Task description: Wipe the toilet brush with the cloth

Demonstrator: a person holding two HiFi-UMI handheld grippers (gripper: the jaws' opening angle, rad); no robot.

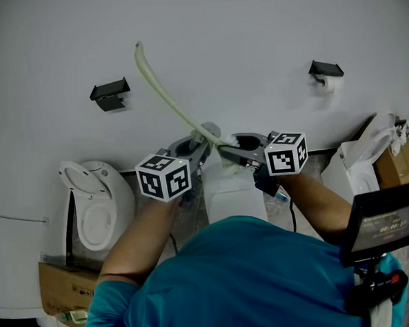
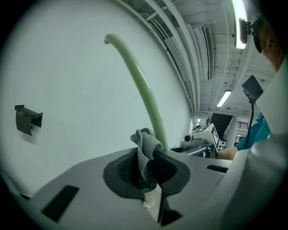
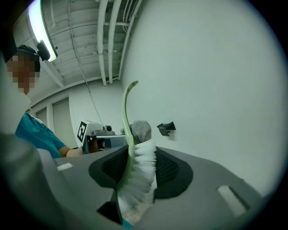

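1. The left cube (image 1: 164, 175) and the right cube (image 1: 287, 153) carry black-and-white square patterns only, with no letters or digits.
2. The small screen (image 1: 391, 225) at the right edge of the head view shows a row of glowing characters, too blurred to read.
3. No print can be read on the cardboard box (image 1: 63, 289).

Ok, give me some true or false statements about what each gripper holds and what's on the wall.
1. The left gripper pinches a grey cloth. True.
2. The right gripper holds the toilet brush by the tip of its handle. False: it grips the bristle head.
3. The brush handle is red. False: it is pale green.
4. A paper roll hangs on the wall. True.
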